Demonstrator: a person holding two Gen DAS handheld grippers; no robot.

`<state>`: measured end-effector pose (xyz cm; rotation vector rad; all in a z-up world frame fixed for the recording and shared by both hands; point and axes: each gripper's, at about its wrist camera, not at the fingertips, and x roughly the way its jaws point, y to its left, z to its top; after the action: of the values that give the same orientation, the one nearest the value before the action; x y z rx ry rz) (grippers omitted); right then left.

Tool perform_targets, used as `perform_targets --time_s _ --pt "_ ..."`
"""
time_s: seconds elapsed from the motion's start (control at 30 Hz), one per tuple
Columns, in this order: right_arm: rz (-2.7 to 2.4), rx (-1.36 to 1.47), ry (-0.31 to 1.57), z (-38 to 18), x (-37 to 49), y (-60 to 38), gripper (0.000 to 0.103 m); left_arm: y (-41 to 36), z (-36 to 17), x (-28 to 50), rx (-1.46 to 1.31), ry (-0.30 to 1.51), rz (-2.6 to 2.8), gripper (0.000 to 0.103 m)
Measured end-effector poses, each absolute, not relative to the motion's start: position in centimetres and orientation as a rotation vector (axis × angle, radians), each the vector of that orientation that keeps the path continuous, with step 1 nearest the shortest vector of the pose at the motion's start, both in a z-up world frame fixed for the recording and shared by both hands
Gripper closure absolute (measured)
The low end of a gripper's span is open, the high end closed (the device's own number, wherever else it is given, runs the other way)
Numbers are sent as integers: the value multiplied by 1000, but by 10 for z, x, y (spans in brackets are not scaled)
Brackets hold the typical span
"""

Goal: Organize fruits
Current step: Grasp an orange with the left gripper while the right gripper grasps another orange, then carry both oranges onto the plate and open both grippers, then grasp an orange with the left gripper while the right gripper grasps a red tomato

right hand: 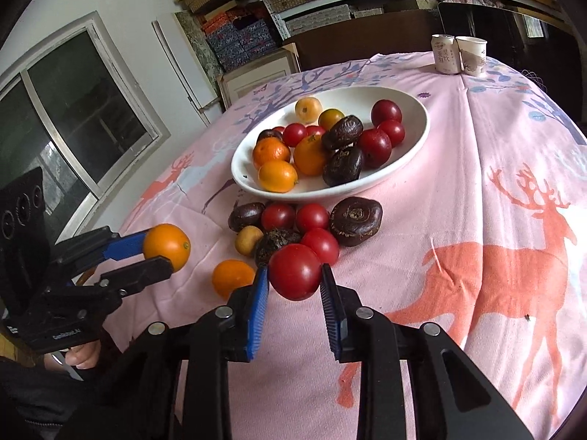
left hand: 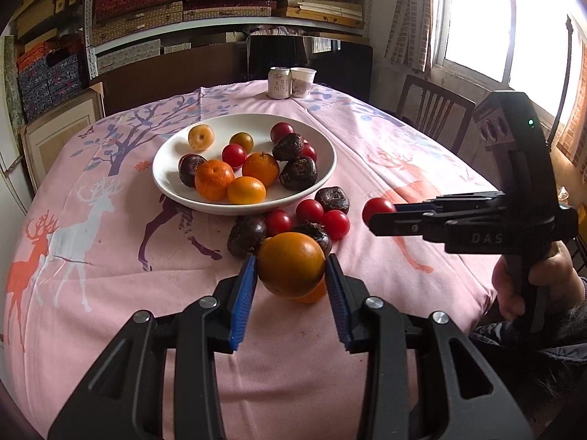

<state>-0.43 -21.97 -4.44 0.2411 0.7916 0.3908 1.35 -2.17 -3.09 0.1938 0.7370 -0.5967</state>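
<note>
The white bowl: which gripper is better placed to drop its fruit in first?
Probably the right gripper: its red tomato sits nearer the white bowl. The left gripper, holding an orange, is farther back.

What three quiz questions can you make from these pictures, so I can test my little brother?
1. True or false: the left gripper holds a banana.
2. Which fruit does the right gripper hold? A) orange B) red tomato C) dark chestnut
3. Fill in: the white bowl sits on a pink ____ with deer on it.

Key:
1. False, it holds an orange.
2. B
3. tablecloth
</note>
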Motion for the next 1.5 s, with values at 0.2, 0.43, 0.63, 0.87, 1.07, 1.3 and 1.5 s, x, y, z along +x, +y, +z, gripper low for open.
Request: perform_targets --time_s 0.2,0.43,0.63,0.87,1.07,1.3,1.5 --pt "372 259 733 -12 23 -235 75 -29 -19 50 185 715 -570 66" --pt "340 266 722 12 97 -237 74 -47 5 127 145 689 -552 66" --pt "317 274 749 7 143 -230 71 -65 -2 179 148 716 -492 66" --pt "303 231 711 11 108 -230 66 -49 -3 159 129 698 -490 40" --pt "294 259 699 -4 53 -251 58 -41 -14 81 235 695 -581 37" --pt "275 321 751 -34 17 -269 57 -43 -52 29 307 748 -609 37" --pt "276 317 792 -48 11 -262 57 -55 -76 39 289 849 -614 60"
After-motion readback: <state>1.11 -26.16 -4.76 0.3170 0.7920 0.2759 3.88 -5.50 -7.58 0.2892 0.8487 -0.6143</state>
